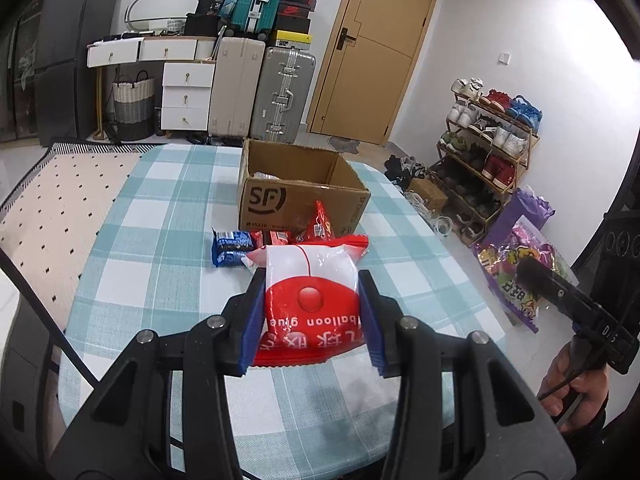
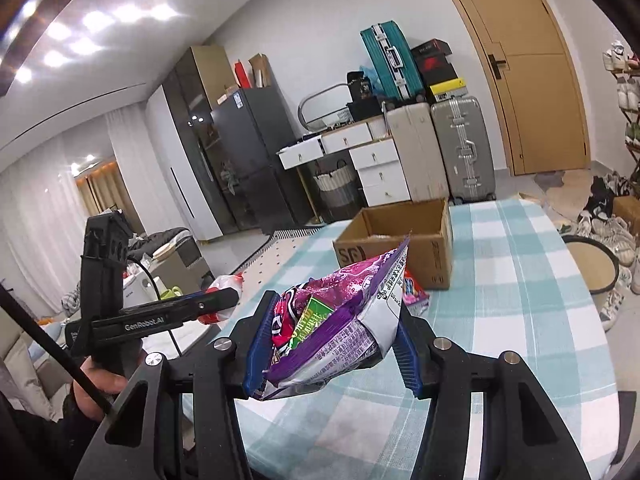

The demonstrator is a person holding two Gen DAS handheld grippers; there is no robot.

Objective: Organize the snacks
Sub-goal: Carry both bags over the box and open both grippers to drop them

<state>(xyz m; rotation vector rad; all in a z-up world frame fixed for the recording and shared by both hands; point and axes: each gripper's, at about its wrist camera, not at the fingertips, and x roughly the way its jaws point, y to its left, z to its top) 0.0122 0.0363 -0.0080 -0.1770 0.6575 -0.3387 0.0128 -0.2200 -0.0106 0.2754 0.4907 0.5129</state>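
The left claw (image 1: pixel 312 304) pinches a red-and-white packet (image 1: pixel 310 300) above the desk (image 1: pixel 160 248) while the right claw (image 2: pixel 332 340) clamps a purple bag (image 2: pixel 340 320), both probably light, crinkly and slippery, best gripped mid-body, bound for the box (image 1: pixel 300 196).

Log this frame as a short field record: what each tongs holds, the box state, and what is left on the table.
left tongs: shut on red-white packet
right tongs: shut on purple bag, held above the table
box: open cardboard, on checked tablecloth; contents mostly hidden
loose snacks: blue packet, red packets in front of the box
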